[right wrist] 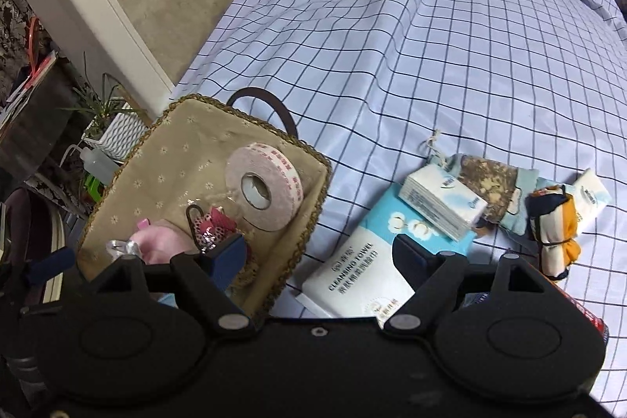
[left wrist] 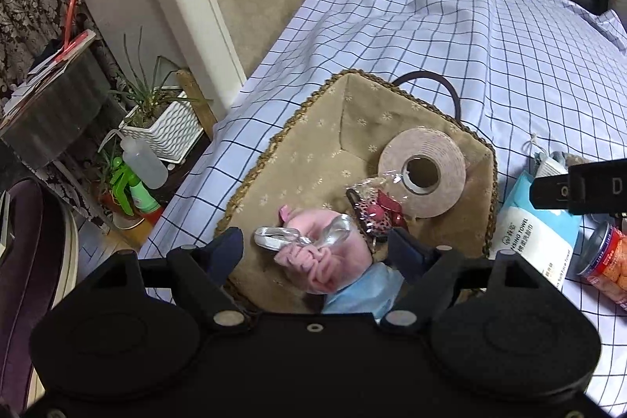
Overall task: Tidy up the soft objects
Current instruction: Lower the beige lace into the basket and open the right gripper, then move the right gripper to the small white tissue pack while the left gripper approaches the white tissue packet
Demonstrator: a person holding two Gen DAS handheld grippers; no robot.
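A pink pouch point(left wrist: 329, 261) and foam roll point(left wrist: 423, 173) are already placed in the basket point(left wrist: 313, 143), between the left gripper's point(left wrist: 317, 245) spread fingers. Ahead of the right gripper's point(right wrist: 317, 255) spread, empty fingers, a towel pack point(right wrist: 372, 261), tissues point(right wrist: 443, 202) and rolled cloth point(right wrist: 552, 226) remain outside.

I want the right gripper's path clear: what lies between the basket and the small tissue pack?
In the right wrist view, the cleansing towel pack lies between the basket and the tissue pack, which overlaps its far corner.
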